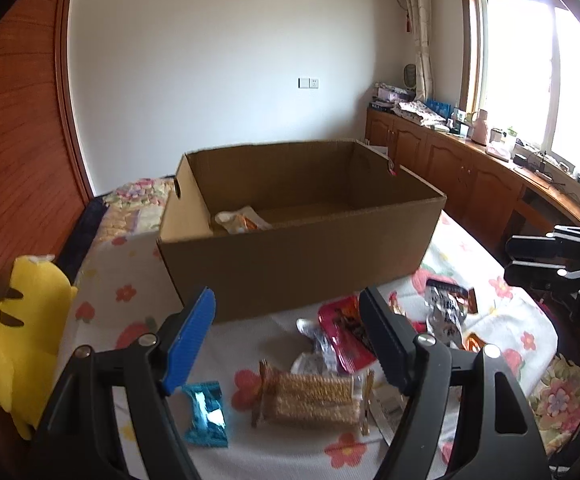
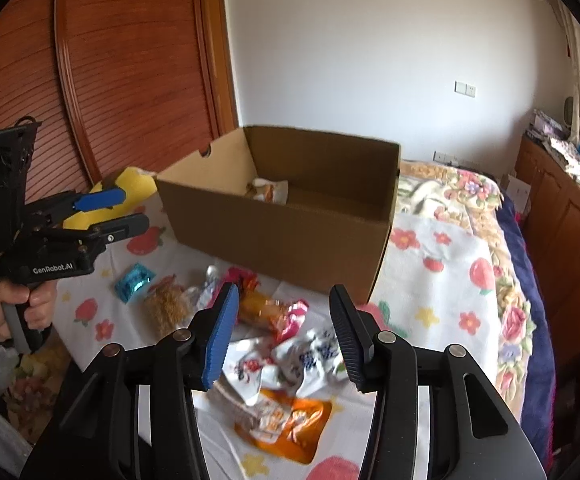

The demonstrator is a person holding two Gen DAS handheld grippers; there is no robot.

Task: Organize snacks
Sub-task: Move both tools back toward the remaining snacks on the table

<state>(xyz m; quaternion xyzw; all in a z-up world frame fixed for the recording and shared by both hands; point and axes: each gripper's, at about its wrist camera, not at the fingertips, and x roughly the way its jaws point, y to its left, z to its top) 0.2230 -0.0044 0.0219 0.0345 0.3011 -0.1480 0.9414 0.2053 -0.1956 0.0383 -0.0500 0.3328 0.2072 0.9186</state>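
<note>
Because the cardboard box [image 1: 302, 236] on the bed serves as the bin, we hover both grippers over snack packets [image 2: 290, 360] lying before it: left gripper [image 1: 290, 336] wide and empty, right gripper [image 2: 283, 340] half-open, empty.

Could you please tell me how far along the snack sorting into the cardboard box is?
Barely begun: one snack packet lies in the cardboard box. Both the left gripper and right gripper are empty. Left on the bed: blue packet, cracker pack, orange pouch and others.
</note>
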